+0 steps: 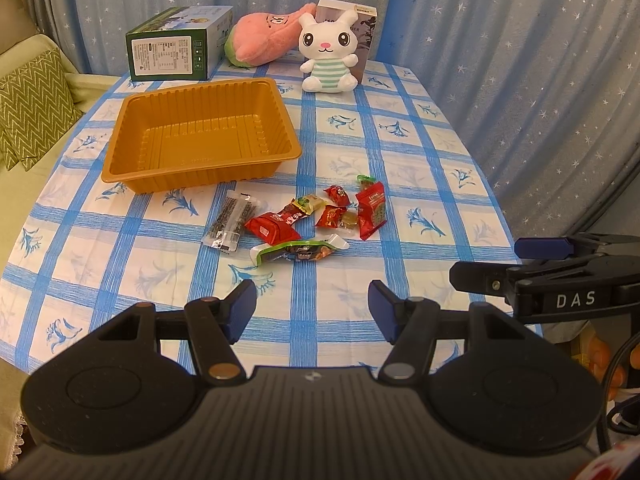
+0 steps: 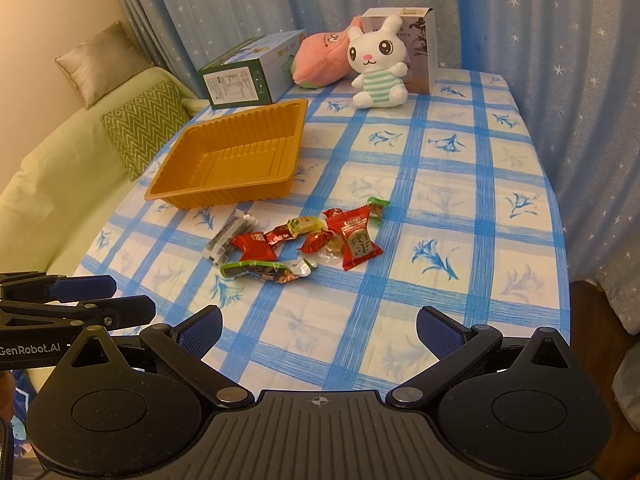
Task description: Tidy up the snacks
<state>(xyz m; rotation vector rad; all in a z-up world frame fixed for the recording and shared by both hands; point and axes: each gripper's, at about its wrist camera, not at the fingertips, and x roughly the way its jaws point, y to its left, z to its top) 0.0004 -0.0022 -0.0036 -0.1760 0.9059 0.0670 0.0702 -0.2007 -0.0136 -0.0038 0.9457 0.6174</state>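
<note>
In the left wrist view, the left gripper (image 1: 312,306) was seen at the bottom centre of the frame, its blue-padded fingers spread wide with nothing between them. The right gripper (image 1: 544,258) entered from the right edge; whether it was spread could not be told there. In the right wrist view, the right gripper (image 2: 318,332) was seen at the bottom centre, also spread wide and empty, with the left gripper (image 2: 80,296) at the lower left edge.

The snacks (image 1: 316,216) were scattered in a loose cluster on the blue-checked tablecloth (image 1: 400,152), just below the centre of the frame: red wrappers, a green-edged packet (image 1: 298,251) nearest the camera, and a clear dark-filled packet (image 1: 232,220) at the cluster's left. The orange tray (image 1: 120,168) was found left of centre, above the cluster and apart from it, holding nothing. Along the top of the frame a green box (image 1: 172,54), a pink plush (image 1: 264,40), a white rabbit plush (image 1: 330,56) and a pale box (image 1: 366,32) were lined up.
</note>
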